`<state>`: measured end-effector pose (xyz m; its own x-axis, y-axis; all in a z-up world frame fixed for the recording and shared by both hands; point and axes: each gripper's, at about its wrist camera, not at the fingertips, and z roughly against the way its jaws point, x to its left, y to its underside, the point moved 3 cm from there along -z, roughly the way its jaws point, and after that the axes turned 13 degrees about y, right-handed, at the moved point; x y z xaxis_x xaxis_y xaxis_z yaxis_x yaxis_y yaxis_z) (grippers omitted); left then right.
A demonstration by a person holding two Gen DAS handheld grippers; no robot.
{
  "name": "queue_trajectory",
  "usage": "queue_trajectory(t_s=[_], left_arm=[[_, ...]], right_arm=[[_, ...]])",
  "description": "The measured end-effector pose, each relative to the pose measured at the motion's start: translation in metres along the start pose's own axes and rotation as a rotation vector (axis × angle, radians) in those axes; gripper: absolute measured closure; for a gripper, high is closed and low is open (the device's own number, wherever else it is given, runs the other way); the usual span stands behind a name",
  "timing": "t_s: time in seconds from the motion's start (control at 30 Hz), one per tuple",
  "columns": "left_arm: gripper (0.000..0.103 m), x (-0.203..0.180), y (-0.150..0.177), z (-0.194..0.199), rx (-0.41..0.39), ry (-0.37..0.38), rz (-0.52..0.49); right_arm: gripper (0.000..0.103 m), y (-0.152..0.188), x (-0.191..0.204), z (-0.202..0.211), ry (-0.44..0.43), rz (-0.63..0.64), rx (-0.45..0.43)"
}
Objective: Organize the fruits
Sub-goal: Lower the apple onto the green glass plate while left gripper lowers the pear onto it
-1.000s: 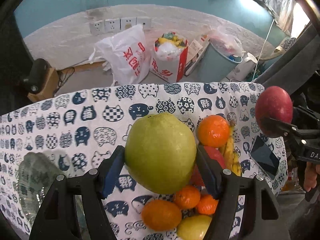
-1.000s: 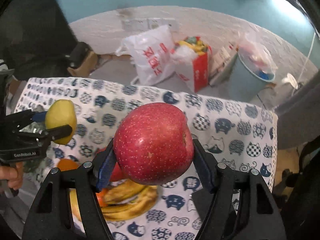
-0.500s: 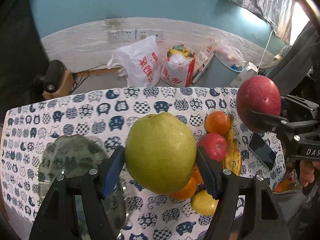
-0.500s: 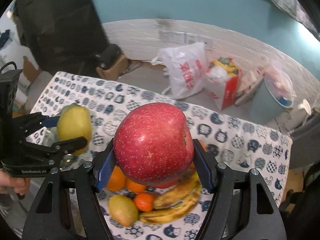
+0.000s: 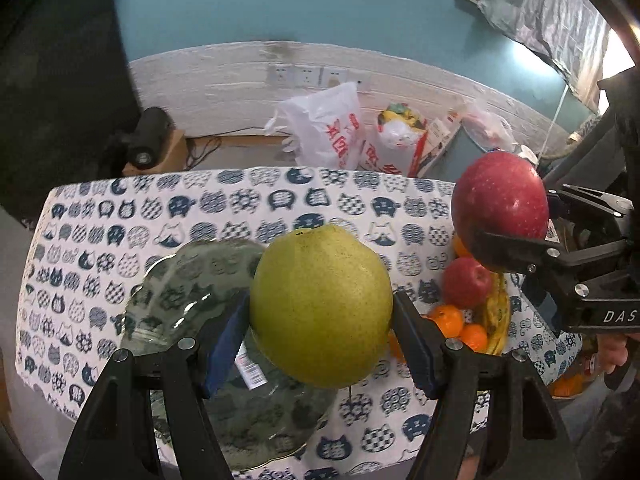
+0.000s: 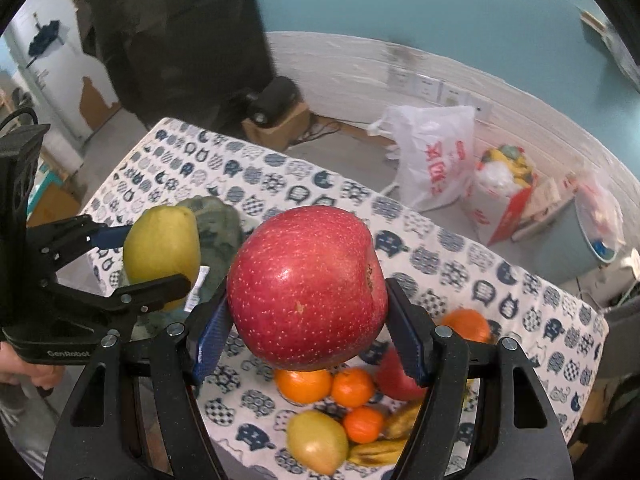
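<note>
My left gripper (image 5: 320, 344) is shut on a large green pear (image 5: 320, 308), held in the air above a clear glass plate (image 5: 176, 280) on the cat-print tablecloth. My right gripper (image 6: 306, 332) is shut on a big red apple (image 6: 306, 288), carried above the fruit pile. In the right wrist view the left gripper (image 6: 156, 258) and its pear (image 6: 160, 252) hang at the left over the glass plate (image 6: 218, 216). In the left wrist view the right gripper (image 5: 500, 216) with the red apple (image 5: 500, 200) is at the right. The pile holds oranges (image 6: 352, 386), a red apple (image 5: 466, 282), bananas (image 6: 376, 450) and a yellow pear (image 6: 316, 440).
The cat-print tablecloth (image 5: 120, 216) covers a small table with its far edge near a white wall. Beyond it on the floor stand a white plastic bag (image 5: 324, 132), a red and white box (image 5: 396, 148), a bin (image 6: 592, 232) and a black device on a cardboard box (image 5: 148, 144).
Both grippers have moved left across the table and risen a little, each still holding its fruit. The glass plate has come under the pear; the fruit pile has slid to the right.
</note>
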<state>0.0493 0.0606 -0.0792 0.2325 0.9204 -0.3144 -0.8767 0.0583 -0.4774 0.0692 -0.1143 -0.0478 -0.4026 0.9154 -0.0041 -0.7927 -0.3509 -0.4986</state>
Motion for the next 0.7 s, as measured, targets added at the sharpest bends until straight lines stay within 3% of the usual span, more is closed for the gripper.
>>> queue_trajectory(t_s=[0.37, 0.7], left_arm=[[0.03, 0.054, 0.024, 0.014, 0.0, -0.044, 0.082], [0.03, 0.095, 0.051, 0.008, 0.051, -0.091, 0.136]], right_arm=[[0.032, -0.016, 0.064, -0.022, -0.06, 0.09, 0.028], [0.032, -0.014, 0.115, -0.059, -0.097, 0.157, 0.103]])
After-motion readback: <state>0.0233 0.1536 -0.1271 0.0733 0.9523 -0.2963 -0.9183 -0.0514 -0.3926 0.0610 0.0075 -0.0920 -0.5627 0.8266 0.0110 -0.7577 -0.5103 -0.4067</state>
